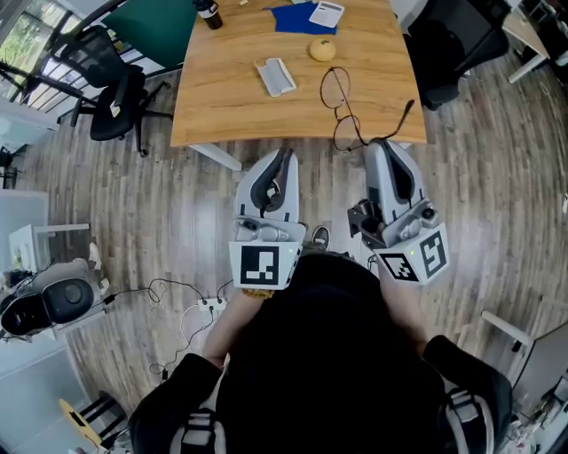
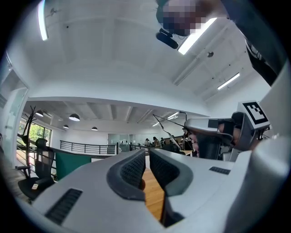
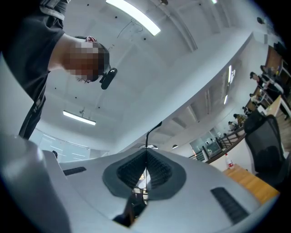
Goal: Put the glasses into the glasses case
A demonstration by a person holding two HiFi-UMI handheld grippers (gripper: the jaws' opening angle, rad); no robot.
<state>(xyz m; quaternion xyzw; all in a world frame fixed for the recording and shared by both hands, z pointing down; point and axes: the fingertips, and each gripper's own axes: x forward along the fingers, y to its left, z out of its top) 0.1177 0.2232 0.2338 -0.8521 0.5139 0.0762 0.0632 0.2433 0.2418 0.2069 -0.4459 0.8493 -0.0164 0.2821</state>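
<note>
Your right tongs (image 1: 381,145) pinch one thin arm of the glasses (image 1: 336,89), at the near edge of the bench (image 1: 222,106). They look light and easy to bend, so keep your hold gentle. Your left tongs (image 1: 278,168) are narrow and hold nothing.

Thin black glasses (image 1: 341,113), unfolded; flat grey glasses case (image 1: 276,76) beside

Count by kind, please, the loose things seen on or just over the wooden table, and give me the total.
glasses: 1
glasses case: 1
dark bottle: 1
blue sheet: 1
white card: 1
yellow round thing: 1
Total: 6
</note>
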